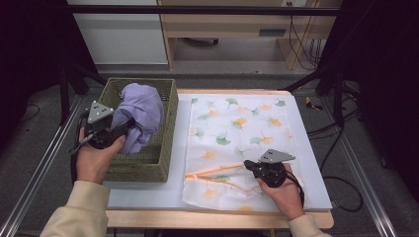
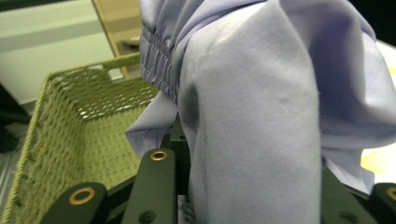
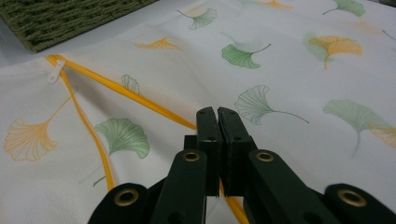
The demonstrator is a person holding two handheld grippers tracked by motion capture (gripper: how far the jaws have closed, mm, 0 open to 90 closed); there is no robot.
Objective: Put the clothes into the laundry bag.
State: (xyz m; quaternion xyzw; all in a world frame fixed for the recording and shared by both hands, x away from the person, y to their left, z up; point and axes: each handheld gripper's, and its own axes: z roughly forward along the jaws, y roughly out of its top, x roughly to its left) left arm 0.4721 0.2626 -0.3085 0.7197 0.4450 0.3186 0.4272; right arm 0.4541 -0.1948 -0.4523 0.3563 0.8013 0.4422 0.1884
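Lifting the lilac garment (image 1: 140,114) from the woven basket (image 1: 166,129), I keep my left hand-held gripper (image 1: 122,130) clamped on its fabric. My right hand-held gripper (image 1: 248,165), jaws together, pinches the orange zipper edge (image 3: 140,97) of the leaf-print laundry bag (image 1: 237,123), so its mouth is ready.

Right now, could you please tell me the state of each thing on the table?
Purple cloth: bunched, lifted over the basket.
Basket: upright, open.
Laundry bag: flat, zip open.
Left gripper: shut on the purple cloth.
Right gripper: shut on the bag's orange zip edge.
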